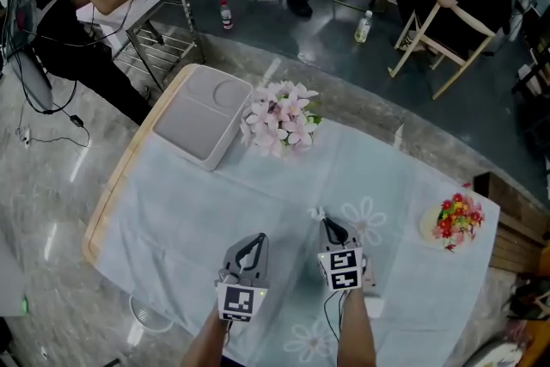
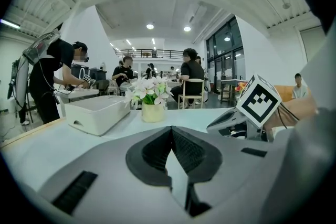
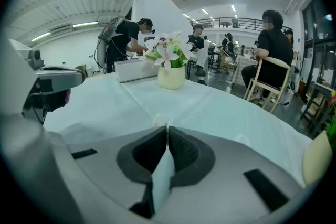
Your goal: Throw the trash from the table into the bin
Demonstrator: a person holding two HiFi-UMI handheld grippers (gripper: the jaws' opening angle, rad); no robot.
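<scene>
A small white paper scrap [image 1: 318, 213] lies on the pale blue tablecloth [image 1: 172, 211] just in front of me. My right gripper [image 1: 327, 224] is shut on it, and the crumpled bit [image 3: 159, 120] sticks out past the closed tips [image 3: 167, 127]. My left gripper [image 1: 255, 243] hovers beside it on the left, shut with nothing in its jaws [image 2: 170, 129]. The bin, a pale grey rectangular tub [image 1: 202, 116], stands at the table's far left corner, also seen in the left gripper view [image 2: 97, 113] and the right gripper view [image 3: 135, 70].
A vase of pink-white flowers [image 1: 279, 116] stands beside the tub. A plate with a colourful bouquet [image 1: 454, 219] sits at the right edge. The wooden table edge [image 1: 112, 185] runs along the left. People, chairs and another table stand beyond.
</scene>
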